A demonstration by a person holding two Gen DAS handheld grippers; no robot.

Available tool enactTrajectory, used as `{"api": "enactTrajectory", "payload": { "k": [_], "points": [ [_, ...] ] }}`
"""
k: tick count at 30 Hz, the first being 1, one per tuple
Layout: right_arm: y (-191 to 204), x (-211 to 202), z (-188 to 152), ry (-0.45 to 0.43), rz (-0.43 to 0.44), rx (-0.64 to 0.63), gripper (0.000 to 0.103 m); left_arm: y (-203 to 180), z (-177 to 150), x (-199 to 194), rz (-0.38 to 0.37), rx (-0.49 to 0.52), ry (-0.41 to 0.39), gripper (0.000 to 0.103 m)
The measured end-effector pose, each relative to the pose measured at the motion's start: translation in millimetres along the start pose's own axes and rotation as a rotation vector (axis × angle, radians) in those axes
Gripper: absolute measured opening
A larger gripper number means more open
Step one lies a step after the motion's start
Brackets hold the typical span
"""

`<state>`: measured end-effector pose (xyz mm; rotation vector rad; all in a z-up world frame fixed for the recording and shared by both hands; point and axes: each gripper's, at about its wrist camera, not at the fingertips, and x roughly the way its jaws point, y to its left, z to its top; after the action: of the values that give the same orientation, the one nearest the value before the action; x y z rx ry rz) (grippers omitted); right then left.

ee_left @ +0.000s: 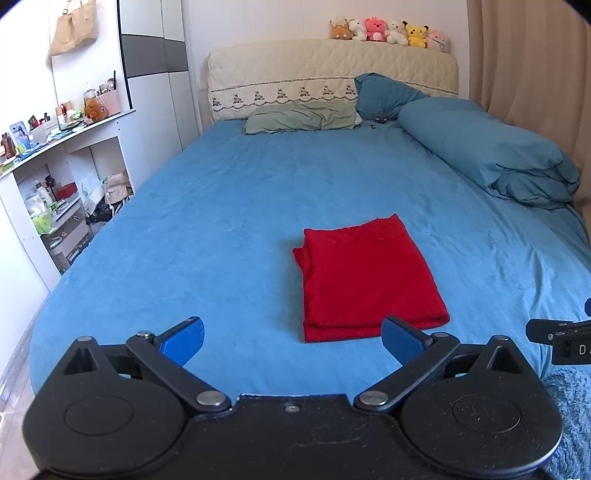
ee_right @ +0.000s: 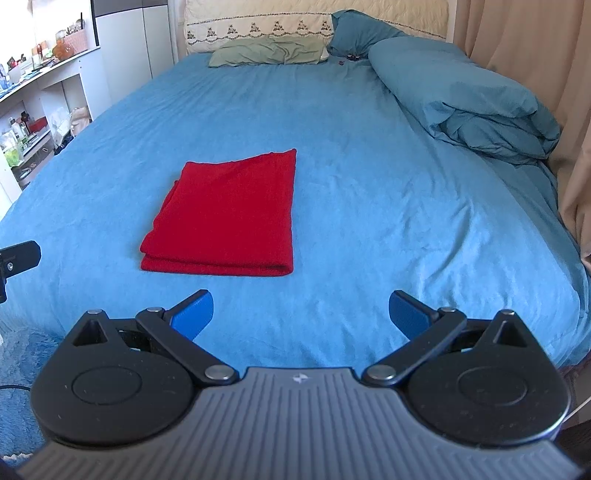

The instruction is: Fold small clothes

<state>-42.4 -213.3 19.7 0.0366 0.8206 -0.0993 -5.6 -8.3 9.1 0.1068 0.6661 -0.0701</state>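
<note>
Red cloth (ee_left: 365,280) folded on bed (ee_left: 221,221), ahead of both gaping claws.

Blue bed (ee_left: 229,206) — folded red cloth (ee_left: 365,280)

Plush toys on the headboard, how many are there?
6, in a row along the headboard top: brown, white, pink, white, yellow, pale pink.

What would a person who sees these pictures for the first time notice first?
Probably the red cloth, folded into a neat rectangle, lying on the blue bed sheet near the foot of the bed. Next, the left gripper and right gripper, both open and empty, short of the cloth. Further back, plush toys line the headboard.
</note>
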Motion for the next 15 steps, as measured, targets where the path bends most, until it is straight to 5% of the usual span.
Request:
{"api": "enactTrajectory", "payload": {
  "k": [15],
  "points": [
    [2.7,2.1,-0.4,0.003,-0.002,0.005,0.103,2.5,0.6,-3.7,0.004,-0.001,-0.011,0.103]
  ]
}}
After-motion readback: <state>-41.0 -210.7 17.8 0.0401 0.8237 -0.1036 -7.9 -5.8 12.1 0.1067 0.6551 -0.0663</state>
